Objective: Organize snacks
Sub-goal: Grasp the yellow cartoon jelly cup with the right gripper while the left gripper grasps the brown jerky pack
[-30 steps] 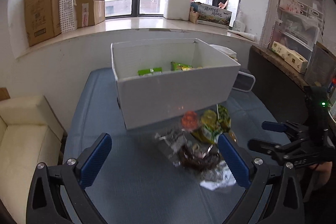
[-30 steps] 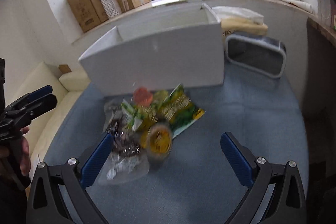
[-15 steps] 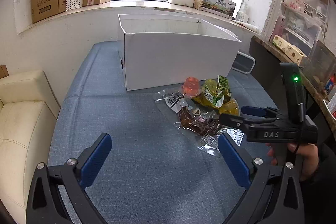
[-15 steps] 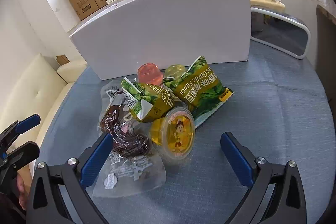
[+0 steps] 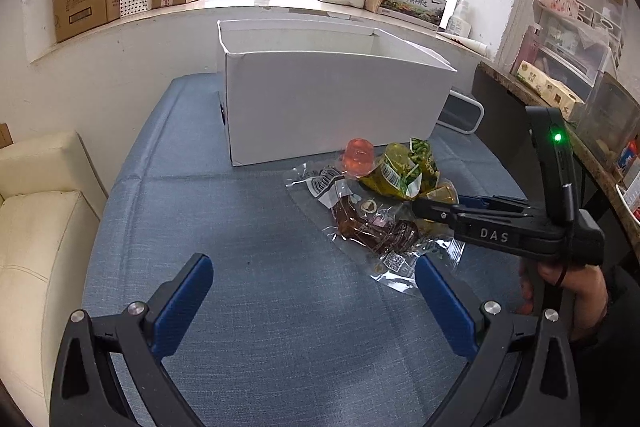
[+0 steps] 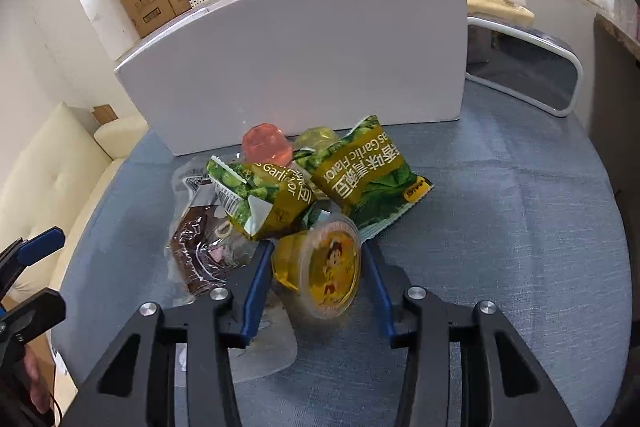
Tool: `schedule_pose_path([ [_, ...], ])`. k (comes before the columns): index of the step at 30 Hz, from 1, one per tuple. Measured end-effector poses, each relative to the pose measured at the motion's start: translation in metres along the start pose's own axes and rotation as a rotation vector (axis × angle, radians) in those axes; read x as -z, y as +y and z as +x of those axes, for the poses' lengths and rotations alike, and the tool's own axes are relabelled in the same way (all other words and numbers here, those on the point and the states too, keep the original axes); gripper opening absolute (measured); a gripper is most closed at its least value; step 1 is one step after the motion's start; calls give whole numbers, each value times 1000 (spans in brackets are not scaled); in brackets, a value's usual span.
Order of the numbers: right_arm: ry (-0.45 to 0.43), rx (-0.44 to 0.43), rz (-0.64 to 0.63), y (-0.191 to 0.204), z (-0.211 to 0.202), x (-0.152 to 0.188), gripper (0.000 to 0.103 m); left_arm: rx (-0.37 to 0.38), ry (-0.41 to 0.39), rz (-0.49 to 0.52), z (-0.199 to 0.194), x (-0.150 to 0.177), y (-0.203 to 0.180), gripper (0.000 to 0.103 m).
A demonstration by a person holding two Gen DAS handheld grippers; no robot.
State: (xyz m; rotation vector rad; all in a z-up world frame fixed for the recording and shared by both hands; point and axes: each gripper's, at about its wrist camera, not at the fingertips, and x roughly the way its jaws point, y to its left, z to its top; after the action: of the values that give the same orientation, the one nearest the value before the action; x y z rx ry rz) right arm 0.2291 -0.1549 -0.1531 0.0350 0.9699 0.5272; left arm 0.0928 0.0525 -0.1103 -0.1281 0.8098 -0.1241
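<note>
One blue tabletop (image 5: 256,267), bare on its near and left stretches. White box (image 6: 304,67) at the far edge. Snack heap just before it: green packets (image 6: 368,175), clear pouch. My right claw (image 6: 316,267), just closing, pinches the yellow jelly cup (image 6: 320,267). My left claw (image 5: 312,291) spread, empty.

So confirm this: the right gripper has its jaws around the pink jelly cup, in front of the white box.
Wrong cup. The right wrist view shows the right gripper, whose jaws have just been closing, around the yellow jelly cup. The pink jelly cup sits untouched further back, against the white box. The rest holds.
</note>
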Motion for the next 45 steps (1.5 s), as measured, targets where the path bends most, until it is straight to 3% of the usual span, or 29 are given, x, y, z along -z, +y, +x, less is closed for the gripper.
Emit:
schedule_pose_path([
  [6,-15,-16,16,-3,-10,7,48,5,22,4,8,1,-5,103],
  [16,-113,-12,91,-40,-75,30,48,-26,81,-38,52,-18,-38,103],
  [24,-148,-25,128,-69,-104,54,48,-167,158,-129,104,-29,-64,103],
  [32,-162,-49,168,-81,-108,63,48,-276,149,-127,129,-33,-71,103],
  [34,-163,-56,174,-83,-108,64,48,-277,131,-110,130,-33,-72,102],
  [38,-166,-66,183,-84,-107,64,48,-258,102,-116,117,-27,-64,84],
  [45,-156,-72,161,-67,-105,61,48,-184,88,-100,87,-15,-50,76],
])
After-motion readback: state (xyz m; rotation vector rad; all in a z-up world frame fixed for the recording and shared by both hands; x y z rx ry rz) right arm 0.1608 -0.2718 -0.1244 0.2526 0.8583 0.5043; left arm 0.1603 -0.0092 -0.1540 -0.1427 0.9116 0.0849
